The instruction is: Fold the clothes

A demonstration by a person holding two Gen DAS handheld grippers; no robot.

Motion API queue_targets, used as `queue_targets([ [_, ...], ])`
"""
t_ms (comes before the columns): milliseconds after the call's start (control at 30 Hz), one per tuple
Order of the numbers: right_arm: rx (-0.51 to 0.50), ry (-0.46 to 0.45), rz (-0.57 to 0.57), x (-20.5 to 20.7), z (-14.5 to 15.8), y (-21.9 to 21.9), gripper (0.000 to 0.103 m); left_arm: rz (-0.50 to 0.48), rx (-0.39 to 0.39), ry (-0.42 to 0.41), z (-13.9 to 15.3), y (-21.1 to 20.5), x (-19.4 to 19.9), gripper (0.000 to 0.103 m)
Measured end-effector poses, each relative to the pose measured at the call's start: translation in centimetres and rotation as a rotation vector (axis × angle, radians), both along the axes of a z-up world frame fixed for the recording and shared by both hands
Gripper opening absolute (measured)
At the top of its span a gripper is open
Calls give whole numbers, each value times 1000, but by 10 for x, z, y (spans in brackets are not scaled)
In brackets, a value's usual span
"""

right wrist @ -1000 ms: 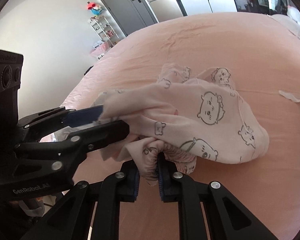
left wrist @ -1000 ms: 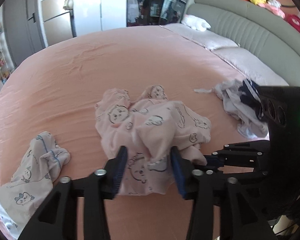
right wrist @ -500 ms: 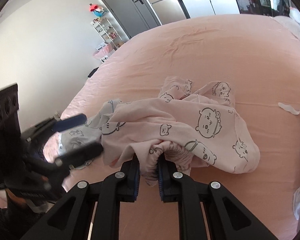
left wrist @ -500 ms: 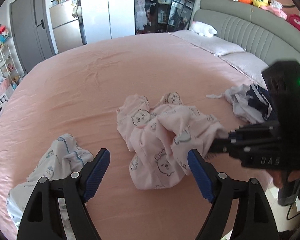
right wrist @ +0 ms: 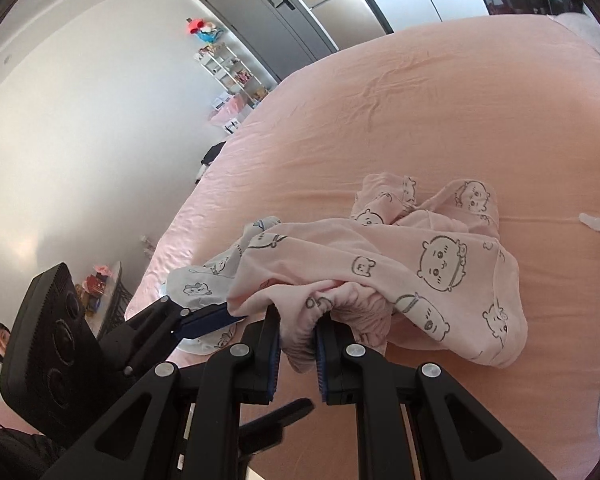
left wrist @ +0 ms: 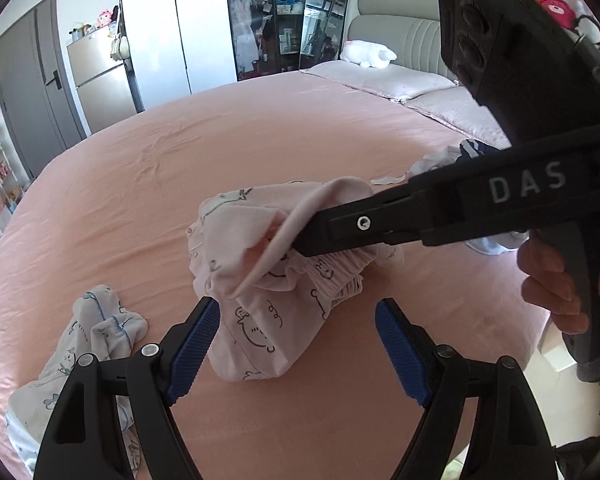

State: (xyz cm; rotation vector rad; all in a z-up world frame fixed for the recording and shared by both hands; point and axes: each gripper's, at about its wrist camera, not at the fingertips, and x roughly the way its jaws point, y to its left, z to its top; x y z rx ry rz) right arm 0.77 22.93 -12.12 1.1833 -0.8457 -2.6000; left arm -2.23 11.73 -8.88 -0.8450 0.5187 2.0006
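A large bed with a pink sheet (left wrist: 260,152) is seen filling the room. At its head, a grey padded headboard (left wrist: 396,40) is set, with two pale pillows (left wrist: 384,80) laid before it and a white plush toy (left wrist: 366,51) beside them. Beyond the bed, a glass-fronted cabinet (left wrist: 284,20), a grey door (left wrist: 28,92) and a white wire shelf (right wrist: 232,76) are lit by daylight.

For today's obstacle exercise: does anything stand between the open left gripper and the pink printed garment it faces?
Nothing visible does. The left gripper is open, right at the pink garment, with no object between. The right gripper grips its bunched edge from the side.
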Motion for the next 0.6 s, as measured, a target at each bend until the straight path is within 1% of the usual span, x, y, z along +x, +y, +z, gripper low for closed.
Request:
queue_targets([
  [133, 2, -22, 2, 1, 3, -4, 13, 46, 18, -39, -7, 3, -9, 80],
  [200, -16, -18, 2, 1, 4, -4, 13, 67, 46, -66, -8, 1, -13, 80],
  [267, -40, -19, -3, 2, 4, -2, 13, 75, 65, -71, -8, -1, -14, 80],
  [333, -82, -18, -5, 1, 5, 2, 13, 74, 63, -60, -8, 1, -13, 80],
  [400, -77, -14, -11, 2, 9, 4, 13, 61, 54, -39, -8, 3, -12, 79],
  [500, -76, -17, -18, 2, 13, 6, 13, 53, 38, 29, -6, 6, -7, 79],
  [533, -95, -21, -12, 2, 13, 7, 13, 53, 45, 41, -3, 6, -7, 78],
  [600, -123, -30, -7, 2, 14, 6, 13, 53, 70, 39, 2, 6, -8, 68],
])
